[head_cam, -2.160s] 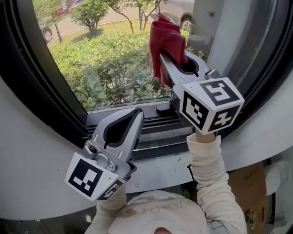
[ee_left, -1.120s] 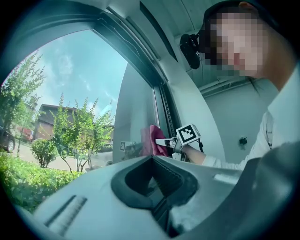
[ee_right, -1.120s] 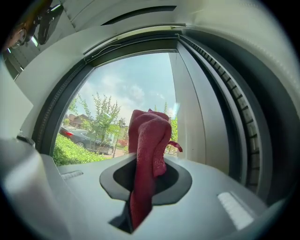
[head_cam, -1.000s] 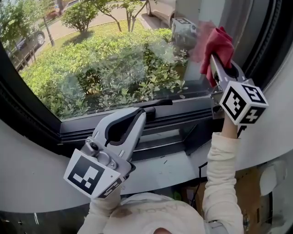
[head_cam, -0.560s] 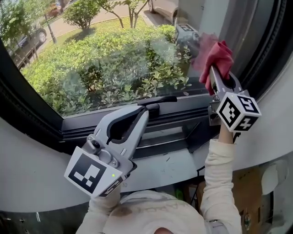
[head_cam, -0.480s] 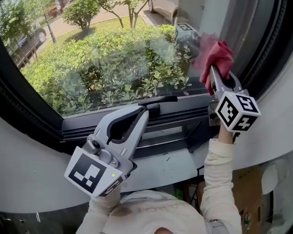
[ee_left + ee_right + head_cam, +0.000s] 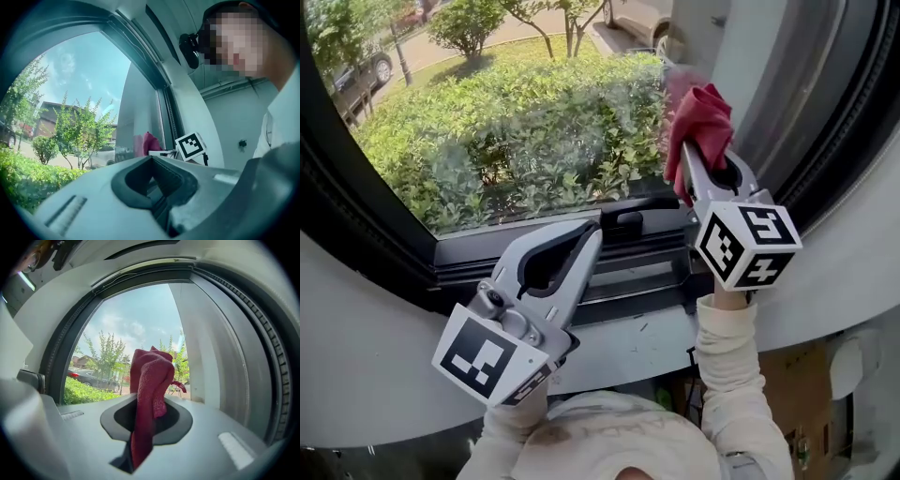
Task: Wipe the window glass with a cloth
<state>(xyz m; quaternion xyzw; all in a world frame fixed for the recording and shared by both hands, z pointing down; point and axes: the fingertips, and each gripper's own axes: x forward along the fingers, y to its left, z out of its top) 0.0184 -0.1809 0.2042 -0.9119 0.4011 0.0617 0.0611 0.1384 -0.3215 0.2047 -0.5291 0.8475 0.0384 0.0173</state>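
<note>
The red cloth (image 7: 700,120) is bunched at the tip of my right gripper (image 7: 686,155), which is shut on it and presses it against the window glass (image 7: 506,122) near the lower right corner. In the right gripper view the cloth (image 7: 150,380) stands up from the closed jaws of the right gripper (image 7: 140,406), with the glass (image 7: 136,329) behind it. My left gripper (image 7: 592,232) is shut and holds nothing, low by the sill, apart from the pane. The left gripper view looks over the left gripper (image 7: 152,161) to the cloth (image 7: 150,142) at the glass.
A black window frame (image 7: 356,225) rings the pane, with a black handle (image 7: 623,223) on its lower rail and a sill track (image 7: 628,281) beneath. White wall (image 7: 366,375) curves below. A cardboard box (image 7: 797,394) sits at the lower right. Green shrubs and parked cars lie outside.
My right gripper has carried the cloth left along the lower part of the glass, closer to the handle. The left gripper has stayed where it was.
</note>
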